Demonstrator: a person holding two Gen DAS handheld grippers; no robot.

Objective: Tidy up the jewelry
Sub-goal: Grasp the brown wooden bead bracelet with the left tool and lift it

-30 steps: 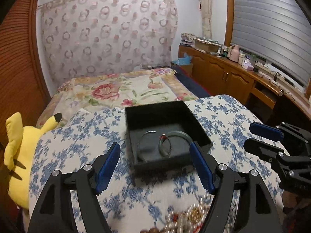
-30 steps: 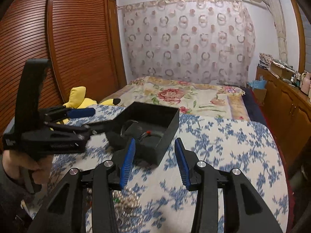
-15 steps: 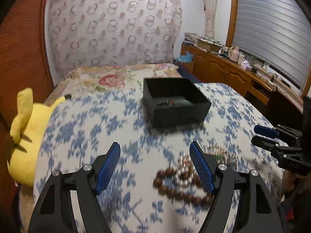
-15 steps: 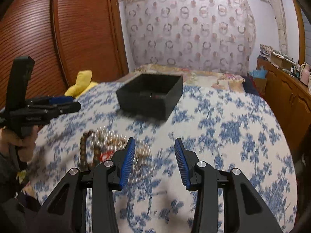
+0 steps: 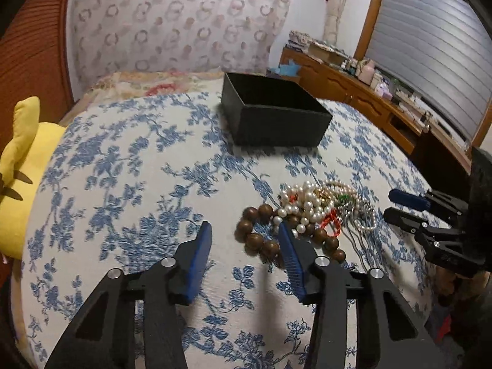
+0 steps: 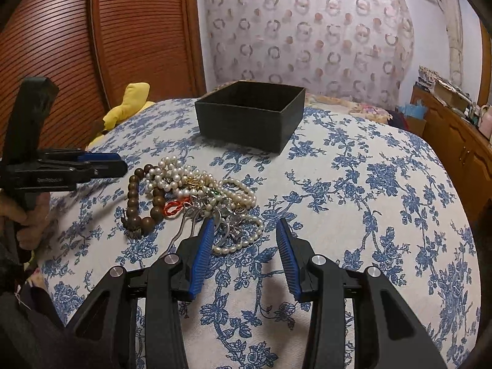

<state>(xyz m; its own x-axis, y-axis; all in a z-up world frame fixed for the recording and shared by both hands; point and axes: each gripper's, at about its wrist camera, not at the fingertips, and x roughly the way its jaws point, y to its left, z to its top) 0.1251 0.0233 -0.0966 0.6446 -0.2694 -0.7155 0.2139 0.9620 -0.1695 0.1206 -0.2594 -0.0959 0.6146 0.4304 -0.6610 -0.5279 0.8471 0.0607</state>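
A tangled jewelry pile (image 5: 319, 206) of white pearl strands, a red cord and silver chains lies on the blue-flowered cloth, with a brown wooden bead bracelet (image 5: 258, 233) at its near-left side. The pile also shows in the right wrist view (image 6: 200, 196), as does the bracelet (image 6: 144, 203). A black open box (image 5: 273, 117) stands beyond it, also in the right wrist view (image 6: 250, 113); its inside is hidden. My left gripper (image 5: 244, 230) is open and empty, its right finger at the bracelet. My right gripper (image 6: 244, 226) is open and empty, its left finger over the chains.
A yellow plush toy (image 5: 18, 166) sits at the table's left edge, also in the right wrist view (image 6: 129, 104). A wooden sideboard (image 5: 369, 98) with clutter runs along the right wall. A bed with a floral cover (image 5: 160, 83) lies behind the table.
Both grippers have pulled back from the black box and come down toward the jewelry pile, which now lies just before the fingers. Both stay open.
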